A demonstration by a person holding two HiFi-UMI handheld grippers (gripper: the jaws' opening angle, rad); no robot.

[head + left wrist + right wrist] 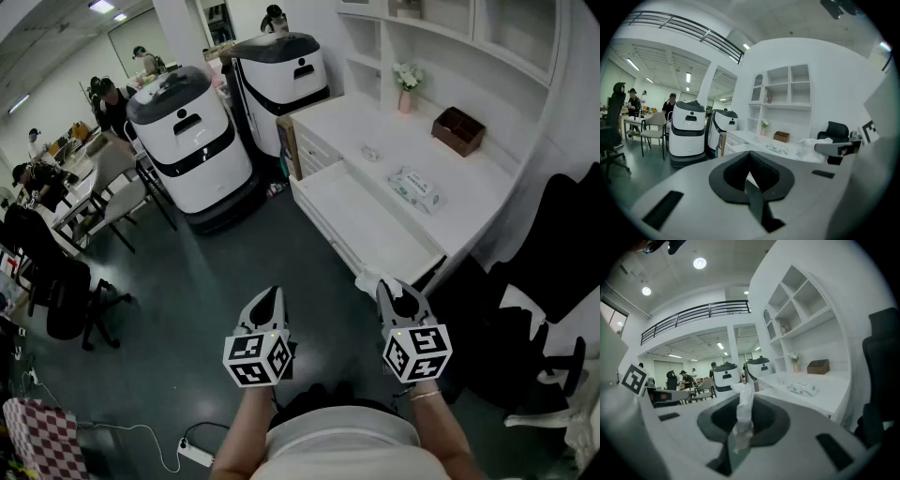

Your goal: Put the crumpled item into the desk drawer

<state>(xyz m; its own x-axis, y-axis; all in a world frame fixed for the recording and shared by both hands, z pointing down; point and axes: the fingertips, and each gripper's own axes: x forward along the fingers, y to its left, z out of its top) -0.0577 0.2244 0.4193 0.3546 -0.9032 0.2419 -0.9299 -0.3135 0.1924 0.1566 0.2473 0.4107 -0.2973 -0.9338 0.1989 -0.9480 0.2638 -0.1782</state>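
A white crumpled paper item (743, 411) sticks up from between the jaws of my right gripper (739, 427), which is shut on it. In the head view that right gripper (390, 289) hovers over the dark floor just short of the near corner of the open desk drawer (361, 214), and the crumpled item (368, 281) shows at its tips. The drawer is pulled out of the white desk (450, 178) and looks bare inside. My left gripper (269, 295) hangs beside it, further left, jaws together with nothing in them. From the left gripper view (750, 177) the crumpled item (810, 142) is at the right.
On the desk lie a tissue pack (413, 187), a brown box (457, 130) and a small flower vase (406, 82). Two white robots (192, 141) (281, 80) stand left of the desk. A black chair (548, 281) is at the right; people, chairs and tables fill the far left.
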